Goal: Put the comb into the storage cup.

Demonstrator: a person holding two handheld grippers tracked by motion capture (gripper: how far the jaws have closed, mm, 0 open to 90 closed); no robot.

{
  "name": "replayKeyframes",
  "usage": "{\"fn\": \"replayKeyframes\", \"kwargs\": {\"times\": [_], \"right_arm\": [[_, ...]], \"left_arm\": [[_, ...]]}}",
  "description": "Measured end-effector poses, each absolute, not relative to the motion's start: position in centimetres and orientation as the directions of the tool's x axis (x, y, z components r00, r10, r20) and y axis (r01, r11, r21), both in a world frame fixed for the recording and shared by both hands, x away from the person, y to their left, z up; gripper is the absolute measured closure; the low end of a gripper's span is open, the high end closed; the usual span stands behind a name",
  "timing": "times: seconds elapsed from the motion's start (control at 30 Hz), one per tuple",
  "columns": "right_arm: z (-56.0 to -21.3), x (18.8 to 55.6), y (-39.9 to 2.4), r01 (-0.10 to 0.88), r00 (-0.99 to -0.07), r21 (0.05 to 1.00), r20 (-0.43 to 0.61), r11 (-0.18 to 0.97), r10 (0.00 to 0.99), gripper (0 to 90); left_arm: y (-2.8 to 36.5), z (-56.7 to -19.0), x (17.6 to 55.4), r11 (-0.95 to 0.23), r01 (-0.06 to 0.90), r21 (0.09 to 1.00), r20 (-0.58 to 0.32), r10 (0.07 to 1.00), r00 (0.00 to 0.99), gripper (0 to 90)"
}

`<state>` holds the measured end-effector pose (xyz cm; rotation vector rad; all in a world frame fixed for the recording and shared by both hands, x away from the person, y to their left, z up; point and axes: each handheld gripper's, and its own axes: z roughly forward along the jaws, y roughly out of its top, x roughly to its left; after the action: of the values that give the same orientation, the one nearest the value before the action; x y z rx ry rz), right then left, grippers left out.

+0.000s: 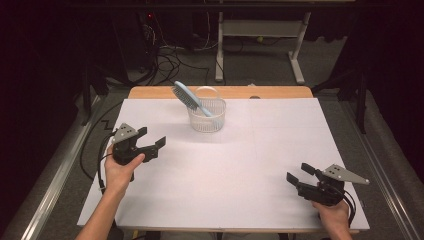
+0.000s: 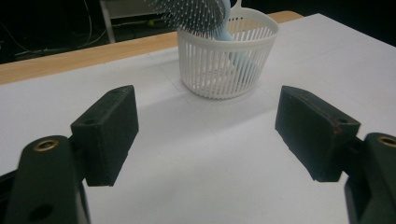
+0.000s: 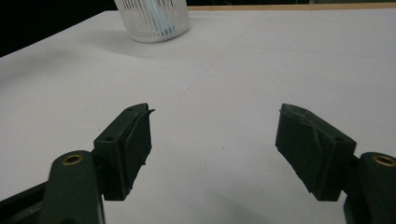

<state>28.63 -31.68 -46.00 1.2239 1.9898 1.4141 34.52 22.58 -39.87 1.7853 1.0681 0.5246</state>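
High view first: there's one white slatted basket (image 1: pixel 206 116) sitting toward the far middle of the white surface (image 1: pixel 225 170), and one light blue hairbrush (image 1: pixel 192 102) stuck in it handle-down, with the bristle head leaning out over the rim toward the far left. So that's one basket, one brush, two grippers. The left gripper (image 1: pixel 151 141) is held in a hand (image 1: pixel 120 167) at the left side, near the basket but clearly apart from it, fingers spread wide with nothing between them. The right gripper (image 1: pixel 298 173) is at the near right, well apart from the basket, in the other hand (image 1: pixel 332 212), and its fingers are released too, nothing in them. Each gripper has one grey three-cornered plate on top and a cable trailing off.

Left gripper view: the two black fingers (image 2: pixel 109 130) stand wide apart over bare surface (image 2: pixel 205 172). The basket (image 2: pixel 226 60) is straight ahead between them but farther off, not touched. The hairbrush (image 2: pixel 201 14) pokes out the top, bristles facing the camera, its blue handle visible through the slats.

Right gripper view: again two fingers (image 3: pixel 128 147) splayed open with plain surface (image 3: pixel 215 116) between. The basket (image 3: pixel 153 19) sits far off at the top left, a bit of blue showing through its slats.
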Motion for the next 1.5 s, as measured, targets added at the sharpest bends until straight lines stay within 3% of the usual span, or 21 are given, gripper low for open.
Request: {"fn": "replayKeyframes", "kwargs": {"times": [1.5], "right_arm": [[-46.1,28.7,-31.6,0.423,-0.535,0.900,0.157,0.102,0.830,27.5]], "left_arm": [[23.9,-42.2,32.1,-0.119,0.432,0.894,-0.124,0.861,0.493,21.8]]}}
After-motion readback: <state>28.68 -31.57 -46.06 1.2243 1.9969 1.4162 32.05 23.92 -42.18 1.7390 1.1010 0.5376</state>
